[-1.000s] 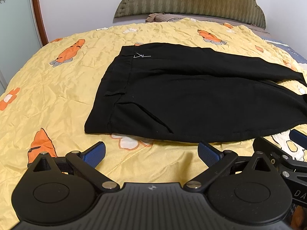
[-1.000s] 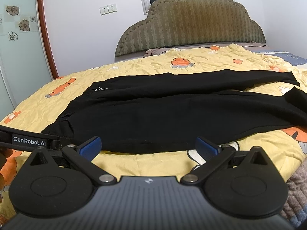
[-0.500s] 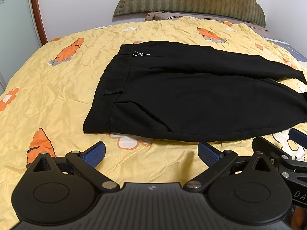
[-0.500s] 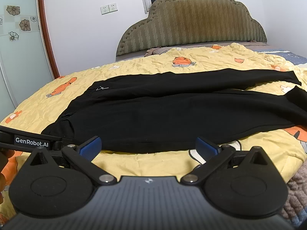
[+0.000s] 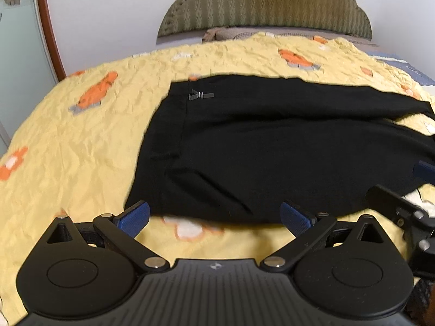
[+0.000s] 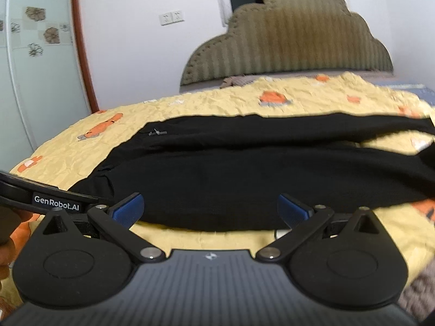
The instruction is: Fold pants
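Observation:
Black pants (image 5: 272,149) lie flat on the yellow bedspread (image 5: 81,141), waistband to the left, both legs running to the right. They also show in the right wrist view (image 6: 244,174). My left gripper (image 5: 214,217) is open and empty, its blue pads right at the near hem by the waistband corner. My right gripper (image 6: 210,207) is open and empty at the near edge of the nearer leg. The right gripper's tip (image 5: 424,171) shows at the far right of the left wrist view.
A padded olive headboard (image 5: 266,5) and a pillow (image 5: 244,32) stand at the back. A glass door with a brown frame (image 6: 40,81) is on the left. The left gripper's body (image 6: 49,203) crosses the right wrist view's left edge.
Both grippers have moved forward toward the pants; the near hem now sits right at the fingertips. Both stay open.

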`<state>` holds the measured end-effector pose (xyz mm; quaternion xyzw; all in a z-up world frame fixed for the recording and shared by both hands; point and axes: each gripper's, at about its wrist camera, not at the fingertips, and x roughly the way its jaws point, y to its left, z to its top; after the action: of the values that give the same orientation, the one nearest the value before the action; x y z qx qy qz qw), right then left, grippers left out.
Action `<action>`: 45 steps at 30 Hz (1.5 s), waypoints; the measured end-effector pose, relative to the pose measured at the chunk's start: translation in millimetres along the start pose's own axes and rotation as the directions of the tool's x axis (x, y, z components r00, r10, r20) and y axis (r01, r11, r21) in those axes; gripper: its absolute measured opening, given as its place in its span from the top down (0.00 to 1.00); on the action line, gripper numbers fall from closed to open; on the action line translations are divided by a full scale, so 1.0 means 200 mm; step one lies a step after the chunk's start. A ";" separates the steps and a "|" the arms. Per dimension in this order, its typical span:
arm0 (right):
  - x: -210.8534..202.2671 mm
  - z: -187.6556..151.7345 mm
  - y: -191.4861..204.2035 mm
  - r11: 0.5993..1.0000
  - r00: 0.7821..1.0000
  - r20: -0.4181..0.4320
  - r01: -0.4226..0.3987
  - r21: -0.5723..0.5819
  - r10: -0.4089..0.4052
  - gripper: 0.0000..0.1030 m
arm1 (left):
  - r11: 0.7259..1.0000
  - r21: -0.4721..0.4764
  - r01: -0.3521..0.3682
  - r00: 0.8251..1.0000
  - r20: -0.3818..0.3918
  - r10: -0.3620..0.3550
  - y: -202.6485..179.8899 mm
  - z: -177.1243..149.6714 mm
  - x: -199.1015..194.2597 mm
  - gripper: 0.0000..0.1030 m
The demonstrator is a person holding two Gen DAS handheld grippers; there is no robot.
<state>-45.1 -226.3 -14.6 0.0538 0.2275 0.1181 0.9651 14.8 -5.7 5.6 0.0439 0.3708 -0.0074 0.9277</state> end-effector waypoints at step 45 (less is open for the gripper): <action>1.83 0.87 -0.61 0.845 0.806 -0.508 -0.475 -0.246 0.305 0.25 | 0.962 -0.103 0.254 0.948 -0.168 -0.269 0.48 1.05 1.41 0.44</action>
<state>377.4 -260.7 -34.8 -0.1068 0.4025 0.3659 0.8323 367.5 77.8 -29.5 -0.0424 0.4557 -0.1116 0.8821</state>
